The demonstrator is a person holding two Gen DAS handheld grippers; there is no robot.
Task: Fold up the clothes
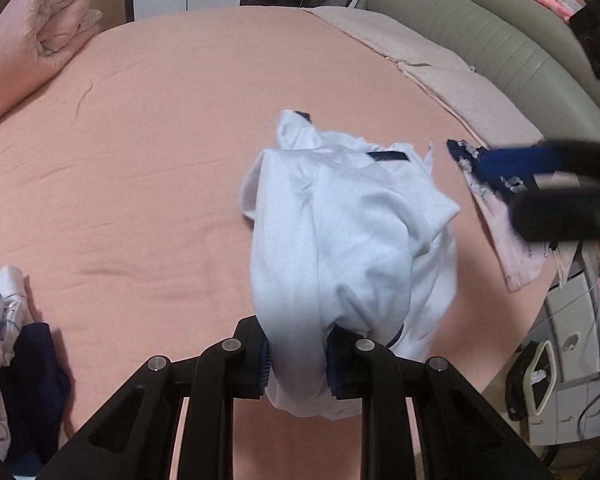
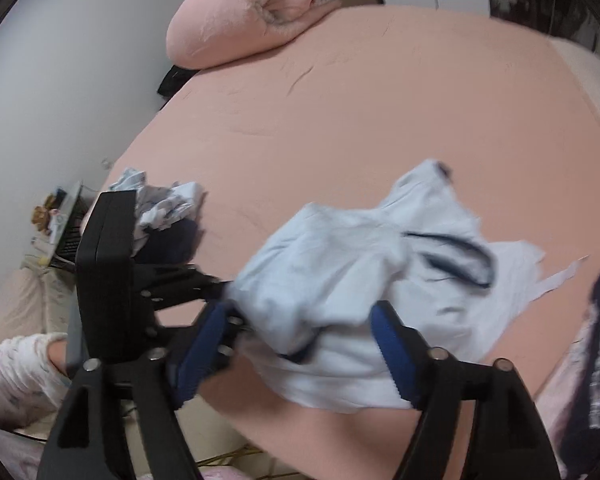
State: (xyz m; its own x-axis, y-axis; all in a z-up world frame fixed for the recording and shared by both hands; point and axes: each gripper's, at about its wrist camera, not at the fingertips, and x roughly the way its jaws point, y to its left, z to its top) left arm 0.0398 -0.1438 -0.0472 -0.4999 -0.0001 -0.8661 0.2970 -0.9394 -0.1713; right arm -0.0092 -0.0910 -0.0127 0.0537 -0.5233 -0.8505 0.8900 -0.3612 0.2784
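The left gripper (image 1: 298,360) pinches the light blue shirt (image 1: 340,216) low over the pink bed (image 1: 160,140). The right gripper (image 2: 300,344) is wide open beside the shirt. No writing can be read.

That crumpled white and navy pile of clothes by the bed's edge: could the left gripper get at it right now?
Probably not yet. The left gripper is shut on the light blue garment, so it would have to let go first. The bed between it and the pile looks bare.

Shirt (image 1: 340,216) lies mid-bed (image 1: 148,160), btwn my grippers. Clothes heap (image 1: 8,320) on bed's edge to my left, folded garment (image 1: 504,232) to my right, rolled quilt (image 1: 32,40) at far-left corner.
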